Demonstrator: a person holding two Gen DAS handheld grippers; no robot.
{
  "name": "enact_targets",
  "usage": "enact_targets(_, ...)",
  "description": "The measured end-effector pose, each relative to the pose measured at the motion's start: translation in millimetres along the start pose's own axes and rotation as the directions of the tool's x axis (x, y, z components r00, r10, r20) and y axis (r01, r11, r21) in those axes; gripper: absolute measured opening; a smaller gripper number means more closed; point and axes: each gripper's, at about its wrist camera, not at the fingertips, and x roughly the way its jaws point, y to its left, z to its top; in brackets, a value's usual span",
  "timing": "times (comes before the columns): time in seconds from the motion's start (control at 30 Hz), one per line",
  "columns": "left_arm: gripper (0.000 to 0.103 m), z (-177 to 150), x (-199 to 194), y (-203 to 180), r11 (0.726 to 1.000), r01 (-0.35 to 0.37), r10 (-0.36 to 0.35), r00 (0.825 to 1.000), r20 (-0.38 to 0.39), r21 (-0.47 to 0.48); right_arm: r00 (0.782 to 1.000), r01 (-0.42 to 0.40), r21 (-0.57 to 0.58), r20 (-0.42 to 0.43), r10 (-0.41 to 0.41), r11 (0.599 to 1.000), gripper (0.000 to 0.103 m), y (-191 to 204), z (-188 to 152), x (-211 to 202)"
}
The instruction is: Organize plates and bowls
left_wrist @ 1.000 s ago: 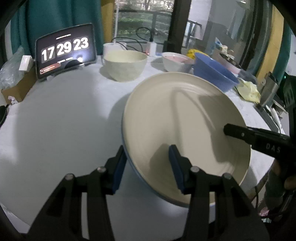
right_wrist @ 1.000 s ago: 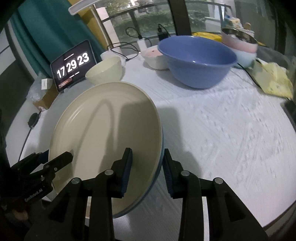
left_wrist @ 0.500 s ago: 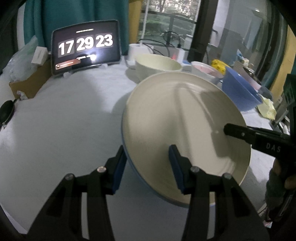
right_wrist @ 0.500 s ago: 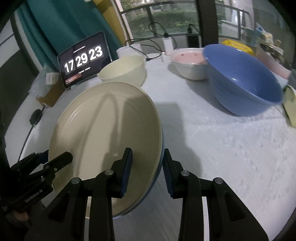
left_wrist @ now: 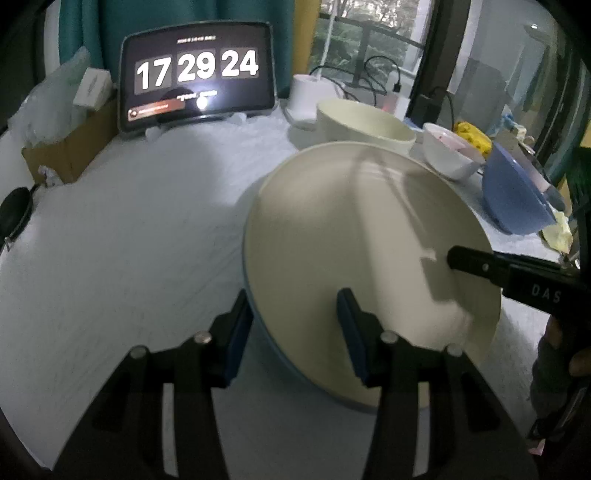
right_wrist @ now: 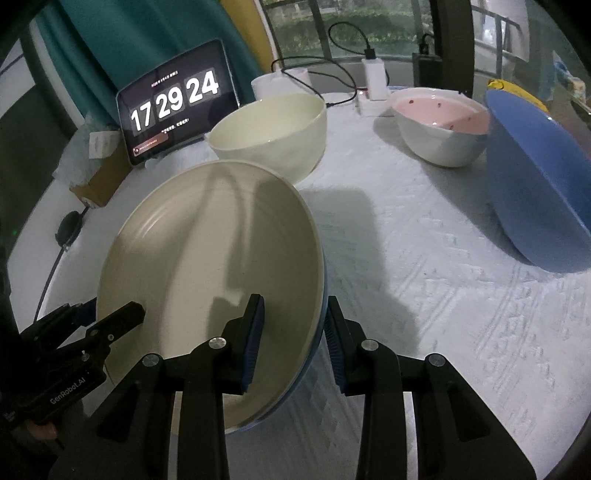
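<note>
We see a white-clothed table in dim light, teal curtains behind a tablet clock, and windows showing greenery beyond.

Home dining spot, not a lab. Round table under a white textured cloth carries household bowls: cream bowl, pink-lined bowl, blue bowl. Far left, a tablet clock before teal curtains. Far side: balcony window with greenery, chargers and cables.
</note>
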Motion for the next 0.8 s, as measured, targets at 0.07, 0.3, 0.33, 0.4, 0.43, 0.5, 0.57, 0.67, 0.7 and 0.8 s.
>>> enact_targets(0.07,0.048,1,1,1,1.0,0.004,-0.004,1.0,0.002,-0.003,1.0,0.003,0.006,-0.01,-0.002,1.0,0.035,-1,1,5)
enact_targets(0.3,0.048,0,1,-1,1.0,-0.008,0.008,1.0,0.018,-0.003,1.0,-0.004,0.014,-0.009,0.004,1.0,0.036,-2,3,7)
enact_targets(0.33,0.049,0,1,-1,1.0,-0.009,0.009,1.0,0.019,-0.006,1.0,-0.005,0.014,-0.006,0.005,1.0,0.036,-2,3,7)
enact_targets(0.4,0.049,1,1,-2,1.0,-0.017,0.017,1.0,0.018,-0.004,1.0,0.004,0.009,-0.002,-0.004,1.0,0.036,-1,3,7)
enact_targets(0.43,0.049,1,1,-2,1.0,-0.019,0.019,1.0,0.015,-0.005,1.0,0.008,0.007,0.0,-0.008,1.0,0.036,0,2,6)
enact_targets(0.5,0.049,2,0,-4,1.0,-0.032,0.032,0.999,0.012,0.002,1.0,0.012,0.012,0.0,-0.012,1.0,0.036,-1,2,5)
enact_targets(0.57,0.049,2,-3,-5,0.998,-0.058,0.058,0.998,0.018,0.008,1.0,0.017,0.021,0.005,-0.017,1.0,0.036,-3,2,2)
enact_targets(0.67,0.049,2,-9,-4,0.997,-0.079,0.079,0.996,0.033,-0.002,0.999,0.03,0.032,0.018,-0.031,0.999,0.036,-9,1,-4)
enact_targets(0.7,0.05,1,-11,-4,0.996,-0.086,0.086,0.995,0.04,-0.007,0.999,0.032,0.037,0.024,-0.033,0.999,0.036,-12,1,-8)
enact_targets(0.8,0.05,2,-21,-3,0.994,-0.11,0.112,0.991,0.071,-0.023,0.998,0.035,0.049,0.042,-0.037,0.998,0.037,-18,-1,-18)
